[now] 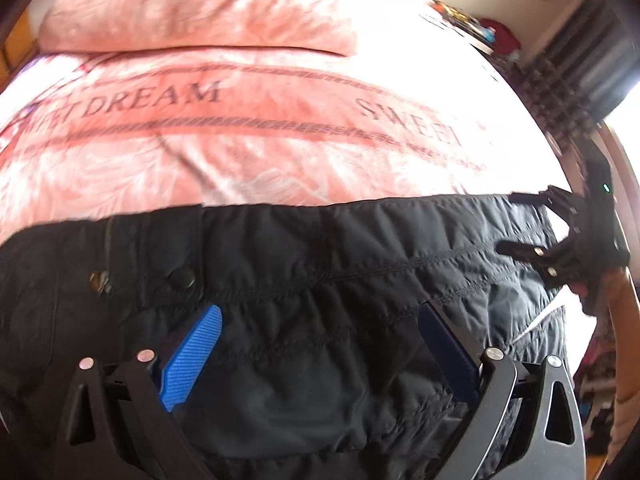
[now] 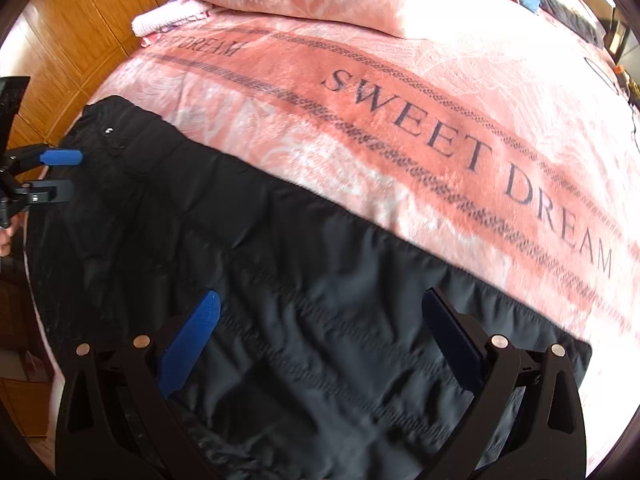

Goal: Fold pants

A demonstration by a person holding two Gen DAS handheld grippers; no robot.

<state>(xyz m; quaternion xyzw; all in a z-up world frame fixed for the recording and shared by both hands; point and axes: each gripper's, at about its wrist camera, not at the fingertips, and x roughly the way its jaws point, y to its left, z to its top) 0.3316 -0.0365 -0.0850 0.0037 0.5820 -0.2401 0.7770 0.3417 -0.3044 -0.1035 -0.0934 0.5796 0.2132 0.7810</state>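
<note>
Black pants (image 1: pixel 320 280) lie flat across the near part of a pink bed, with a snap button (image 1: pixel 181 277) at the waist end on the left. They also show in the right wrist view (image 2: pixel 300 300). My left gripper (image 1: pixel 320 320) is open just above the pants near the waist, blue pads wide apart and empty. My right gripper (image 2: pixel 320 312) is open over the leg end, empty. The right gripper shows at the pants' right edge in the left wrist view (image 1: pixel 516 222). The left gripper shows at the waist end in the right wrist view (image 2: pixel 76 174).
The pink blanket (image 2: pixel 440 120) reads "SWEET DREAM". A pink pillow (image 1: pixel 192 8) lies at the head of the bed. A wooden wardrobe (image 2: pixel 72 20) stands beyond the bed's left side. Cluttered shelves (image 1: pixel 580 80) stand on the right.
</note>
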